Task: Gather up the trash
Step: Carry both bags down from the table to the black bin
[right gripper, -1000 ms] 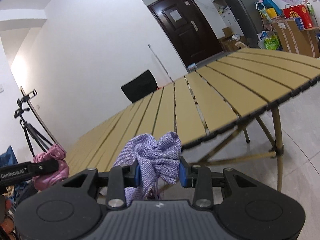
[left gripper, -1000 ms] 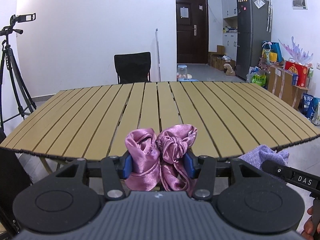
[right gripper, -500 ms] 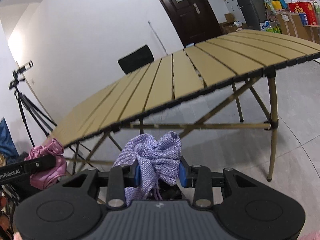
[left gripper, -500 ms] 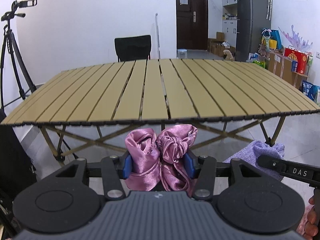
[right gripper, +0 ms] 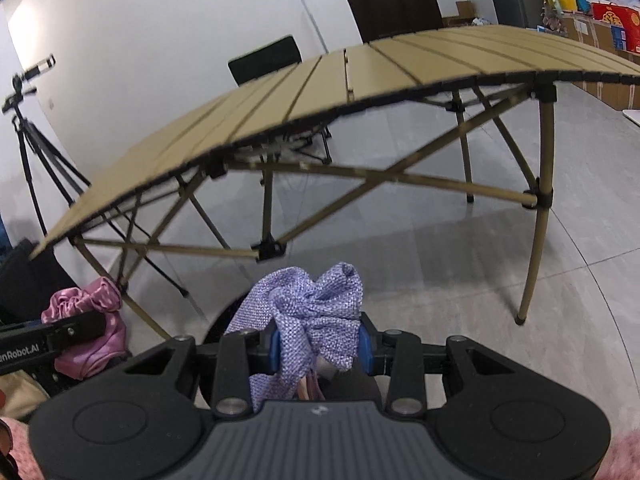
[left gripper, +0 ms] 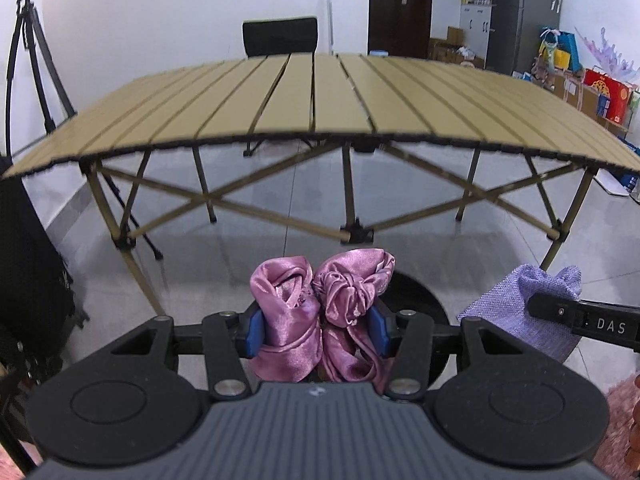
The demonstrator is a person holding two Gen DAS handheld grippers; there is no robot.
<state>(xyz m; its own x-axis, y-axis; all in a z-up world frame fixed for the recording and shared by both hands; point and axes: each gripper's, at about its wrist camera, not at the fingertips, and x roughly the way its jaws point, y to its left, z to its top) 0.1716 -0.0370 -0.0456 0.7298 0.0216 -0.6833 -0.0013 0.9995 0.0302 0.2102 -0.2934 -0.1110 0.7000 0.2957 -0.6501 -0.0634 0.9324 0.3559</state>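
Gripping upright crumpled bundles: left claw pink satin cloth, right claw purple woven cloth.

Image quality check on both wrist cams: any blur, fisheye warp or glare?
Left wrist: near edge of the tan slatted folding table is smeared and bowed by the lens, while the crumpled pink satin cloth in the jaws stays sharp; soft reflections on the grey tiled floor. Right wrist: table legs blurred, top strongly curved, dark corners; the lilac woven cloth is crisp.
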